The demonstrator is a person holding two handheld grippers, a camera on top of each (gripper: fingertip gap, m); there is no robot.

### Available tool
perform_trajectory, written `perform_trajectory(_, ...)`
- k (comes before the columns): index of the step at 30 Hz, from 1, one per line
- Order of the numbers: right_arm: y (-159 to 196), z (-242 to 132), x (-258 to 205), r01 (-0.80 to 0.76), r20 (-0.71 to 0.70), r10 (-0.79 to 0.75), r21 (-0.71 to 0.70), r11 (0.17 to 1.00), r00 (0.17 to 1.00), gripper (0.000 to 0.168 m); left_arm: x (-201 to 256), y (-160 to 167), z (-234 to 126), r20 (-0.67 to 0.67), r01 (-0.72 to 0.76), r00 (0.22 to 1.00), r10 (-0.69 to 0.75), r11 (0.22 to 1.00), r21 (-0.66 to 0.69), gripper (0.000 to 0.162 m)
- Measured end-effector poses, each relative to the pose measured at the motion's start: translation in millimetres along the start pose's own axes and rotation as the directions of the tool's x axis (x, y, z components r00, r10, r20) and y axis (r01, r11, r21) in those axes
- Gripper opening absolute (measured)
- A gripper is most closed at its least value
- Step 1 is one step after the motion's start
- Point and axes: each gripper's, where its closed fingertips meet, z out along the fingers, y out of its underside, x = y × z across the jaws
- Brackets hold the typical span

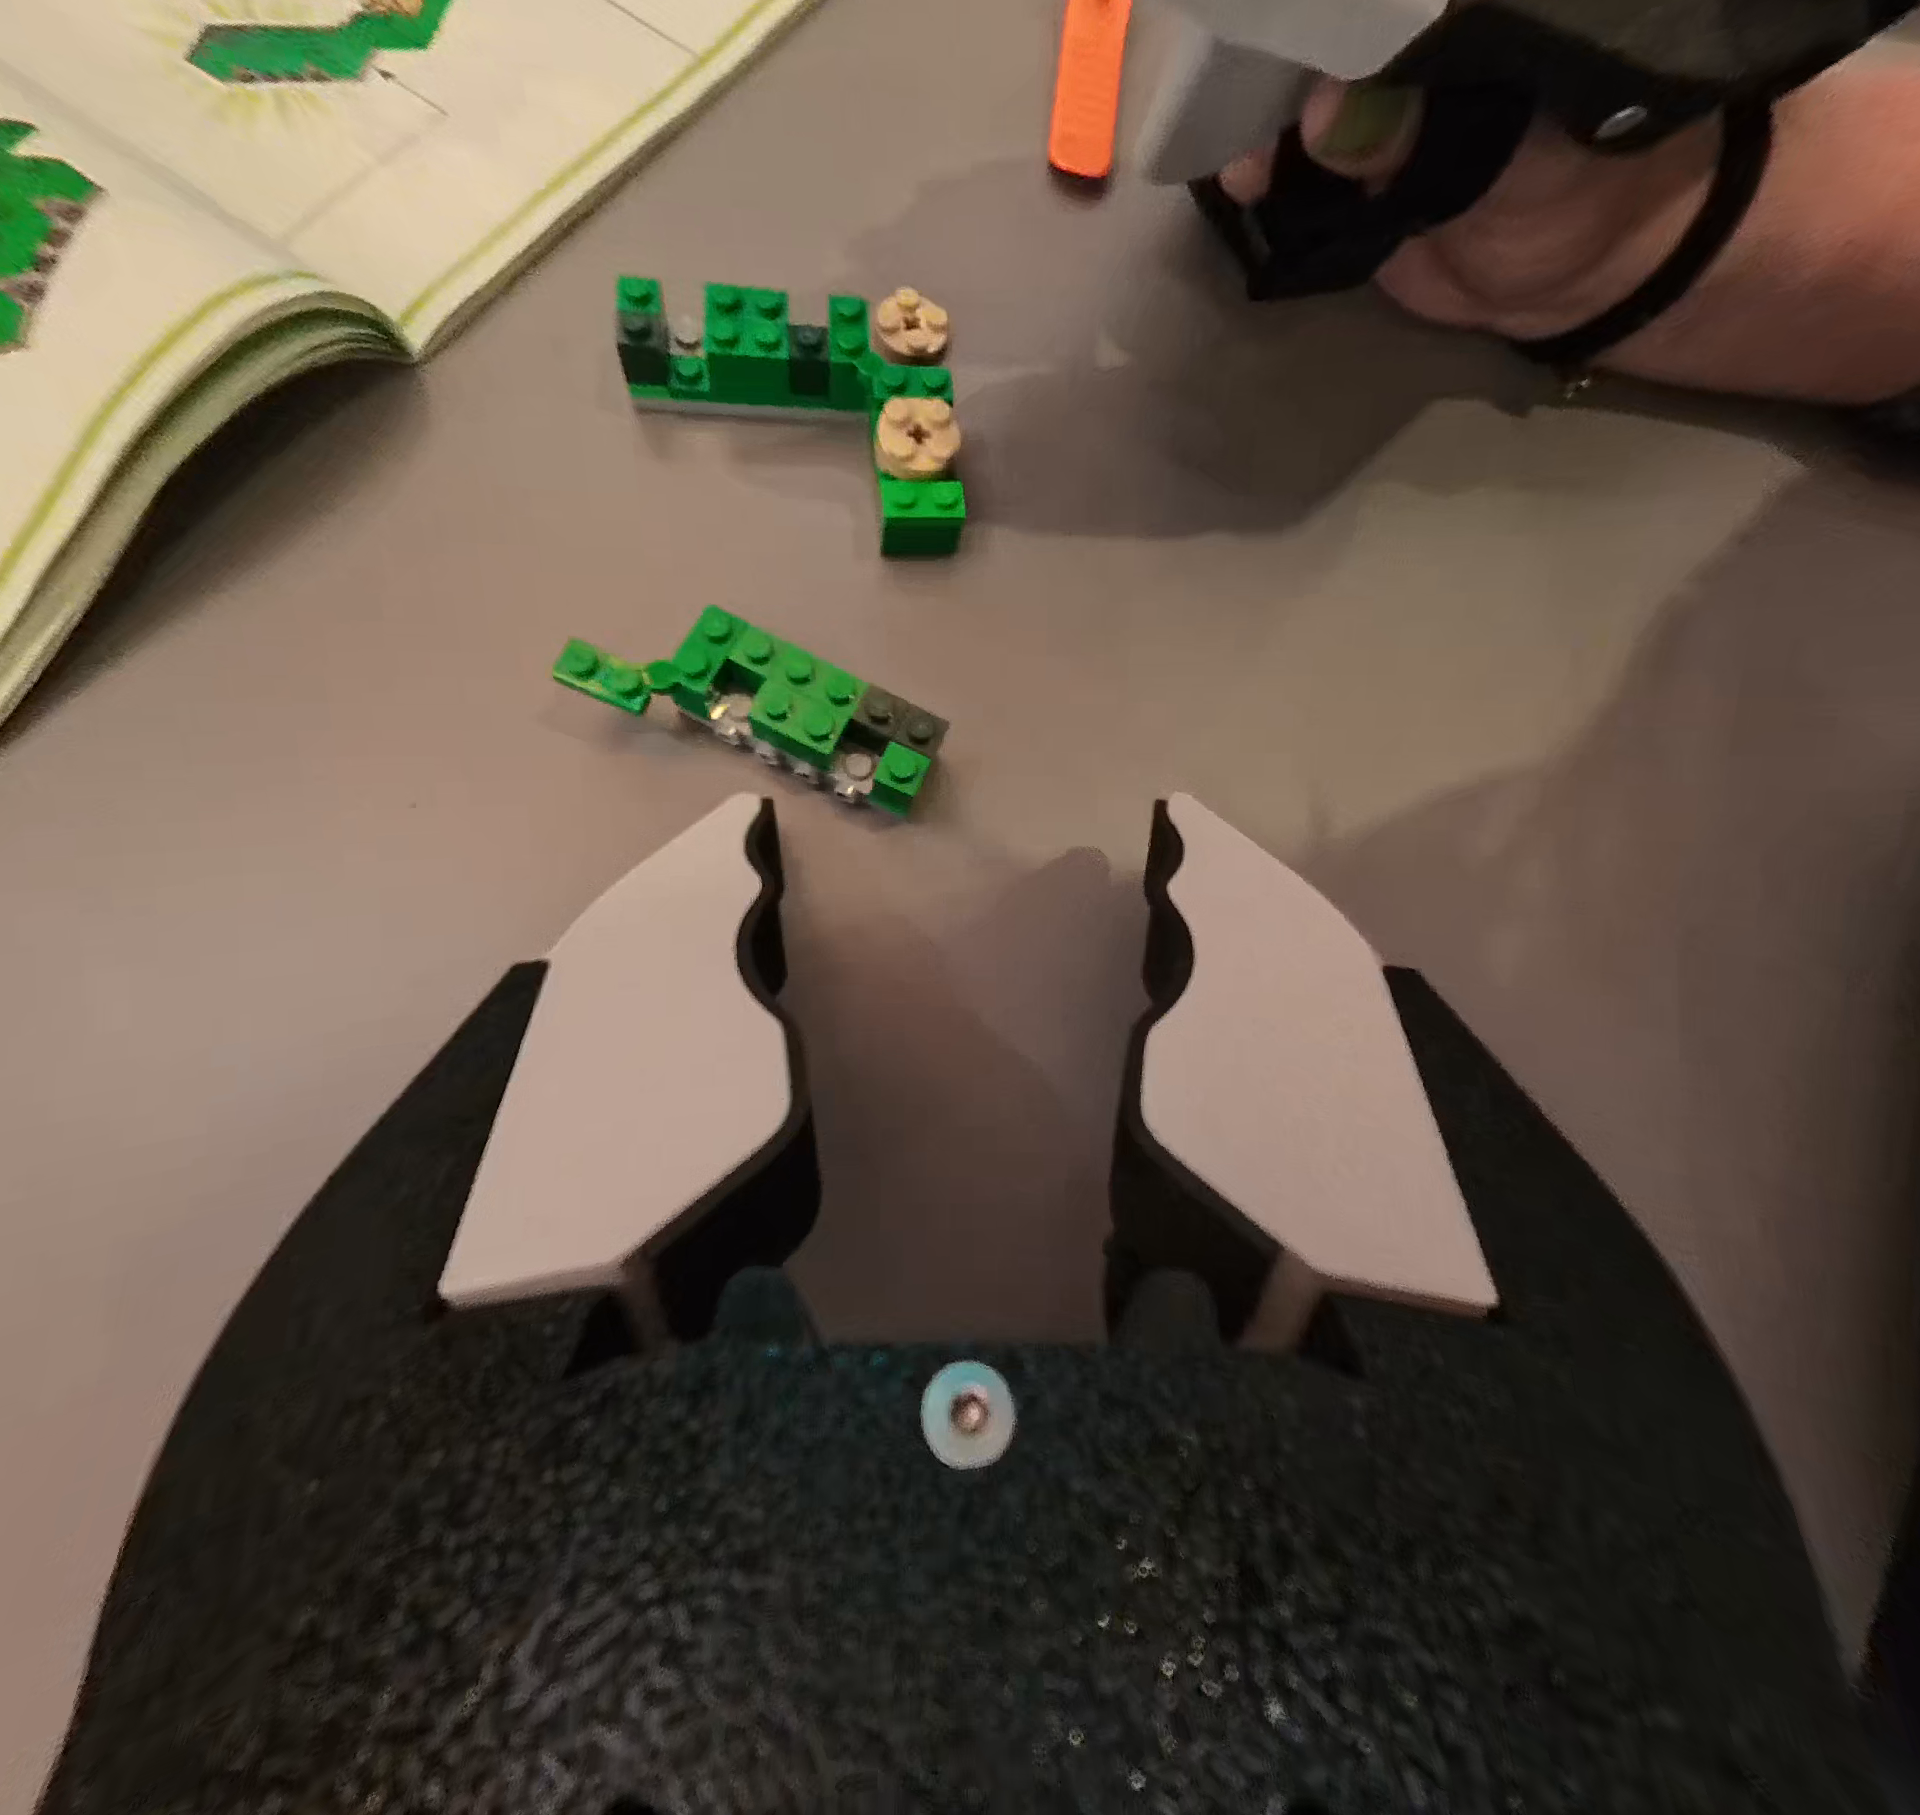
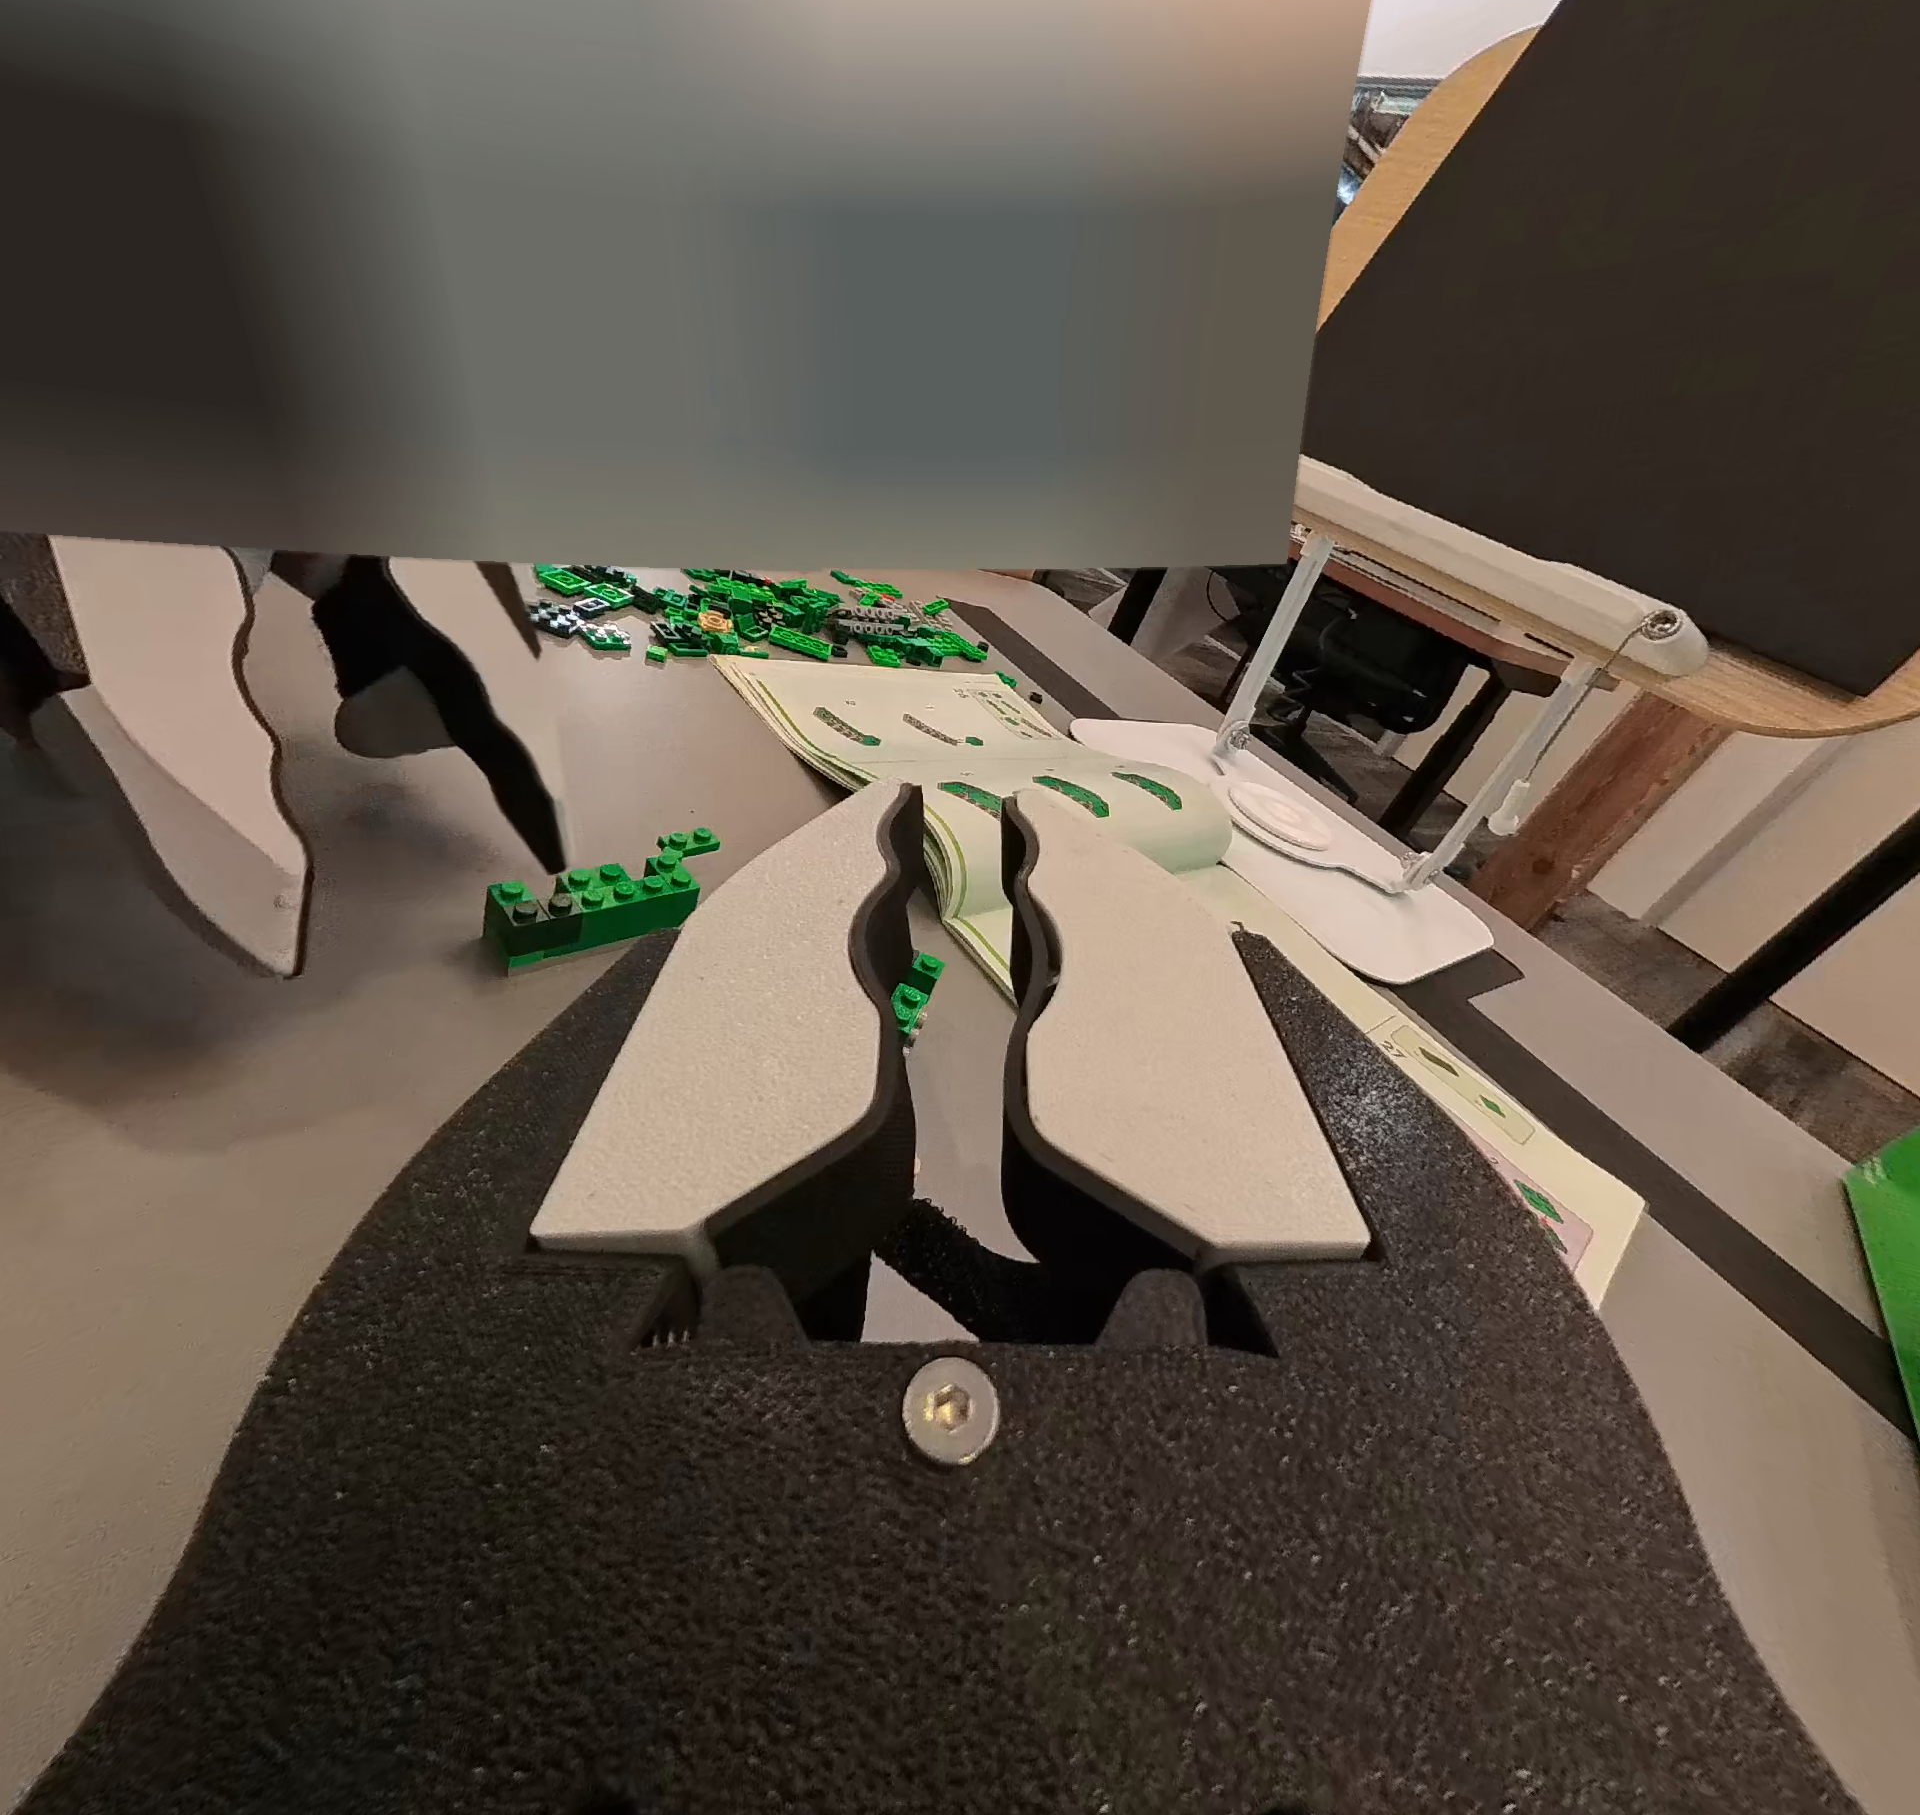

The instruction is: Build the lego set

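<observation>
A small green lego assembly with a thin plate sticking out lies on the grey table, just ahead of my left gripper, which is open and empty. A larger L-shaped green assembly with two tan round pieces lies farther on. In the right wrist view my right gripper is narrowly open with nothing between its pads. The small assembly lies ahead to its left, next to the left gripper. The L-shaped assembly shows only in part, through the gap between the right gripper's fingers.
An open instruction booklet lies at the far left; it also shows in the right wrist view. An orange brick separator lies beyond the builds. A pile of loose green pieces and a white stand sit farther back. A hand holds the right gripper. The tips of one gripper are about 12 cm away from the tips of the other.
</observation>
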Motion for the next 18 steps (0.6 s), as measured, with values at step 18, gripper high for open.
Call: perform_trajectory(18,0,0,0,0.003,0.003,-0.003,0.0,1.0,1.0,0.013,-8,-7,2,0.099,0.024,0.995,-0.024,1.0,0.008,0.067)
